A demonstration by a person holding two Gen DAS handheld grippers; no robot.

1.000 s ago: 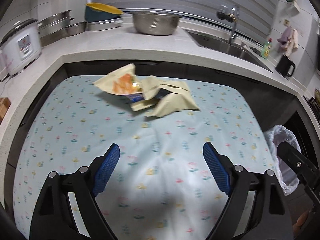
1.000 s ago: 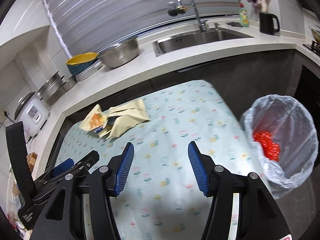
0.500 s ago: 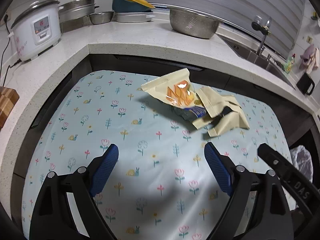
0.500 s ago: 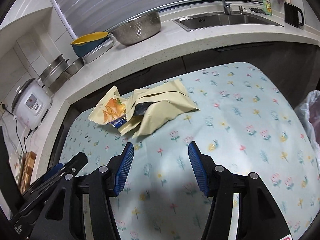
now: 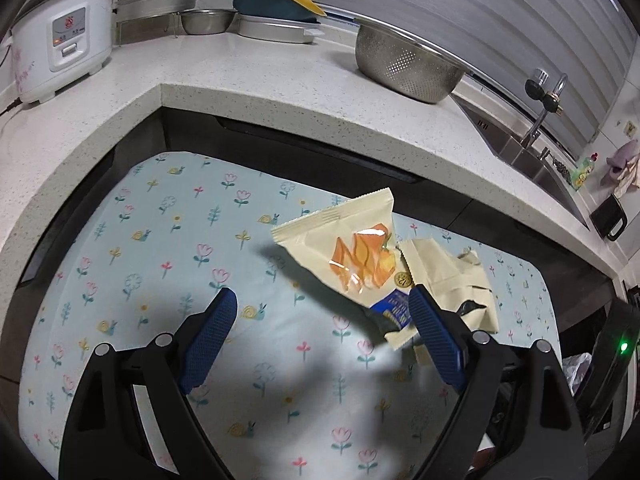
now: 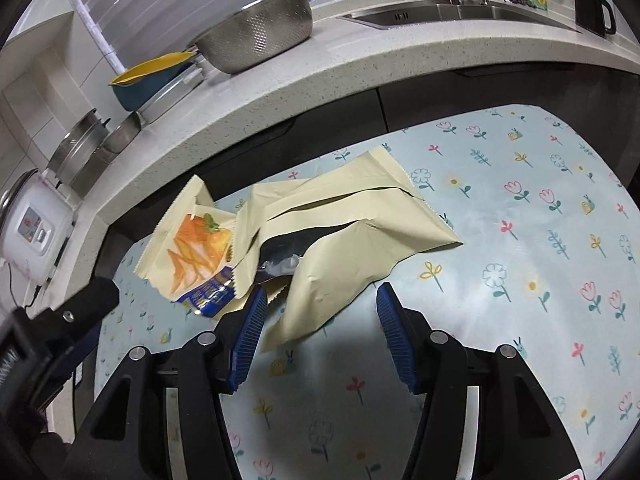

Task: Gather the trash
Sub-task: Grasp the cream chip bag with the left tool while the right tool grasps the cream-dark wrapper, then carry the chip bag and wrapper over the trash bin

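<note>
Empty cream snack wrappers lie crumpled together on the floral tablecloth (image 5: pixel 160 264). One wrapper with an orange picture (image 5: pixel 352 256) (image 6: pixel 192 248) lies on the left of the pile; a torn cream wrapper (image 6: pixel 352 232) (image 5: pixel 452 276) lies on the right. My left gripper (image 5: pixel 324 332) is open just in front of the orange-picture wrapper, its right finger beside the wrapper's blue end. My right gripper (image 6: pixel 320 320) is open, with the torn wrapper's near corner between its fingers.
A stone counter (image 5: pixel 240 80) curves behind the table, with a rice cooker (image 5: pixel 60 36), steel colander (image 5: pixel 404 64), bowls and sink (image 6: pixel 440 12). A bin bag (image 5: pixel 576 368) shows at the table's right. The left gripper's body (image 6: pixel 60 320) shows in the right wrist view.
Both grippers have moved closer to the wrappers. The right gripper has turned left from the trash bin to the pile. Both stay open.
</note>
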